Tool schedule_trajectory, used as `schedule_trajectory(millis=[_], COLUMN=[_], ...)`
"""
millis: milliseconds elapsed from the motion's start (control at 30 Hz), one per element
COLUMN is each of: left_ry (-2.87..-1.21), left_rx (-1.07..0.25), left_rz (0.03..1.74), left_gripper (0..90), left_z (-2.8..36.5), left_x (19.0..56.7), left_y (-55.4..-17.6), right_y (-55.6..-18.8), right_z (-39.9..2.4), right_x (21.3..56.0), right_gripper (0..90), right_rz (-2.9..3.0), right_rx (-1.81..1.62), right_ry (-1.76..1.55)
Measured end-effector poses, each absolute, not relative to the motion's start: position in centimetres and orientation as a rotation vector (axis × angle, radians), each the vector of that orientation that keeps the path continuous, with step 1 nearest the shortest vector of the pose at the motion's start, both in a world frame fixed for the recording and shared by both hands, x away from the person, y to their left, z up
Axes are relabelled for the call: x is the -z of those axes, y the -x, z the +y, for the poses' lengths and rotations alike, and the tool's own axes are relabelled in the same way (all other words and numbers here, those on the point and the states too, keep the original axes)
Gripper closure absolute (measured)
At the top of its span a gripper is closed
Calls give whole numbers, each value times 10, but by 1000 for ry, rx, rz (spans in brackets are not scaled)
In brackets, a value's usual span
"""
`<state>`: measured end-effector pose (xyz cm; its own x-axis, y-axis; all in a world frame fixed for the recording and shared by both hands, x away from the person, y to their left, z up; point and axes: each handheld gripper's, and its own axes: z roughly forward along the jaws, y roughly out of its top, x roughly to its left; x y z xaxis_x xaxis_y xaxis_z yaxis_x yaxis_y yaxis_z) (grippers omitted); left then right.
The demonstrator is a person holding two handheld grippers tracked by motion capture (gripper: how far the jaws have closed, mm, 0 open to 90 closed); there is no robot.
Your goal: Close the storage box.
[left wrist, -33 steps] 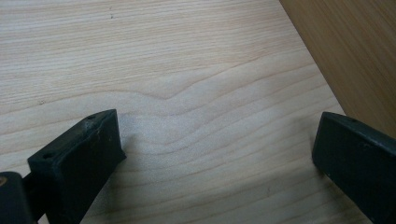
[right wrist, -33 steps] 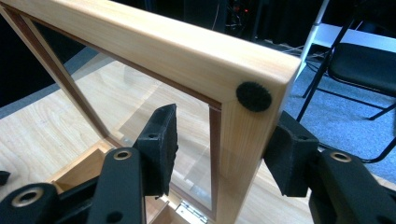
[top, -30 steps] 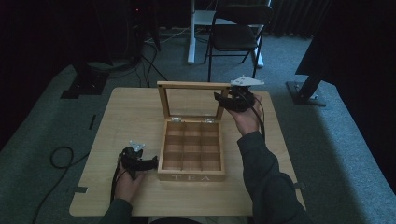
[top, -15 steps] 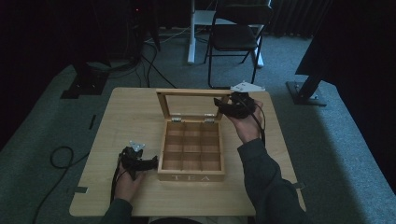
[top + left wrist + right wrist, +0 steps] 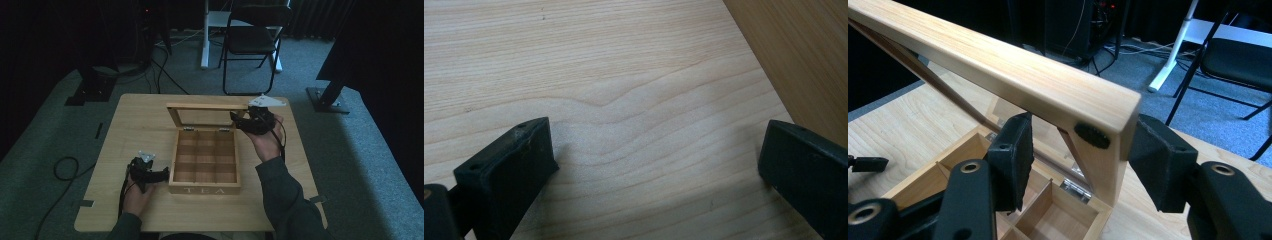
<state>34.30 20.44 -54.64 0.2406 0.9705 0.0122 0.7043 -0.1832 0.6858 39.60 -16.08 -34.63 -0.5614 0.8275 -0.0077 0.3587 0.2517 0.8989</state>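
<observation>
A wooden tea box (image 5: 205, 190) with several empty compartments stands mid-table, its glass-paned lid (image 5: 207, 106) raised on the far hinges. At the lid's right top corner is my right gripper (image 5: 239, 121). In the right gripper view the lid's corner (image 5: 1098, 115) sits between the pads of my right gripper (image 5: 1083, 160); its jaws have just been opening, and a gap shows at the left pad (image 5: 1015, 155). On the table left of the box rests my left gripper (image 5: 162, 174), open. The left gripper view shows it (image 5: 656, 150) holding nothing, with the box wall (image 5: 804, 55) beside it.
The pale wooden table (image 5: 135, 120) has bare room around the box. Behind it a black folding chair (image 5: 252, 40) and a white post stand on grey carpet. Cables (image 5: 65, 167) lie on the floor at the left, and a dark stand base (image 5: 327, 97) sits at the right.
The right gripper and the lid's top edge have moved nearer to the person in the high view, so the lid looks shorter. The left hand has stayed put.
</observation>
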Motion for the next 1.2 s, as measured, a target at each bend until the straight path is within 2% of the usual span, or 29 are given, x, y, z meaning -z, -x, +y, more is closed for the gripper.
schedule_trajectory(millis=[1200], left_ry=[-1958], left_rx=[-623], left_rz=[1524], left_gripper=[16], left_z=[204], left_x=[547], left_y=[-343], right_y=[-337], right_z=[-149], right_x=[381], right_gripper=[363], right_rz=[2092], right_rx=[-1122], right_ry=[-990])
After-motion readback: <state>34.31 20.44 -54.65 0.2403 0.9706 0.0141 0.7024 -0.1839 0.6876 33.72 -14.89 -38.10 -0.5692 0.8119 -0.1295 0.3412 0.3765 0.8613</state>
